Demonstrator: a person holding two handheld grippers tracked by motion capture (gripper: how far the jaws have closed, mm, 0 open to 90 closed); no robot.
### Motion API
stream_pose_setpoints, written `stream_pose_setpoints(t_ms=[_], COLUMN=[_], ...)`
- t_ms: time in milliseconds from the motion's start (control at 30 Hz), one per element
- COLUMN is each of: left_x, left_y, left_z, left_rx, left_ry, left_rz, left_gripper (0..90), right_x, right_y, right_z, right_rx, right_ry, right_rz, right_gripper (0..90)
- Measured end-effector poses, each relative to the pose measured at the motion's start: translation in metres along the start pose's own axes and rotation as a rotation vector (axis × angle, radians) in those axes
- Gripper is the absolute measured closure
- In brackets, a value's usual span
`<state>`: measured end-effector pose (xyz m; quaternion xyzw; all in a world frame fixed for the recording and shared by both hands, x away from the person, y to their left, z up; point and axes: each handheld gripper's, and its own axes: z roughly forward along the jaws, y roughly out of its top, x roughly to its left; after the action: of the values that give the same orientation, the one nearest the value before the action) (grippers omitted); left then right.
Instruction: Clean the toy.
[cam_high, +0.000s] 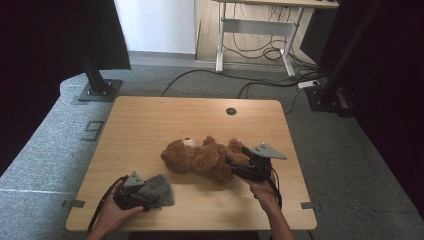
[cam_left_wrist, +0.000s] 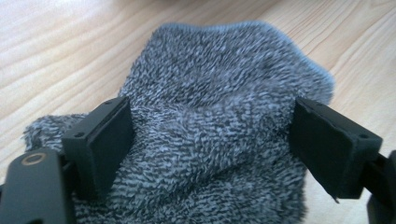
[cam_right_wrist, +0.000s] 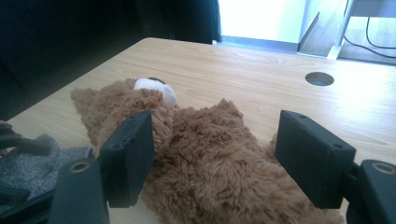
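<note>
High view shows a brown teddy bear (cam_high: 202, 157) lying on its back in the middle of the wooden bench (cam_high: 150, 120), with a grey fuzzy cloth (cam_high: 159, 189) near the front edge to its left. The left gripper (cam_left_wrist: 210, 140) sits at the cloth, its jaws spread wide on either side of a bunched fold, the pads not clearly pressing it. The right gripper (cam_right_wrist: 215, 158) has its jaws wide apart astride the bear's body, nothing gripped.
</note>
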<state>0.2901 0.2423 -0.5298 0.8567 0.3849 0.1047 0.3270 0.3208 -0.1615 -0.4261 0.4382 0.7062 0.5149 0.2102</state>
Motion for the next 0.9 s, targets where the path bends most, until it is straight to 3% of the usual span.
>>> stream_pose_setpoints(t_ms=[100, 167, 233, 433, 633, 900], left_x=[0.001, 0.002, 0.005, 0.012, 0.017, 0.020], left_y=[0.001, 0.001, 0.001, -0.001, -0.002, -0.004], left_z=[0.000, -0.001, -0.002, -0.006, -0.008, -0.013], left_rx=[0.016, 0.020, 0.019, -0.002, -0.019, -0.048], left_ry=[0.013, 0.021, 0.021, -0.012, -0.040, -0.058], left_rz=[0.001, 0.005, 0.005, -0.001, -0.011, -0.022], left_gripper=[22.2, 34.5, 38.3, 63.9, 73.1, 75.2], right_x=[0.001, 0.001, 0.002, 0.005, 0.003, -0.002], right_y=[0.002, 0.002, 0.002, 0.002, 0.010, 0.019], right_z=[0.000, 0.003, 0.004, 0.018, 0.032, 0.048], right_rx=[0.001, 0.008, 0.013, 0.043, 0.053, 0.068], right_ry=[0.000, 0.001, 0.003, 0.012, 0.002, -0.015], right_rz=[-0.003, -0.003, -0.003, -0.003, 0.015, 0.039], right_gripper=[27.6, 27.6, 27.5, 27.3, 27.5, 29.4])
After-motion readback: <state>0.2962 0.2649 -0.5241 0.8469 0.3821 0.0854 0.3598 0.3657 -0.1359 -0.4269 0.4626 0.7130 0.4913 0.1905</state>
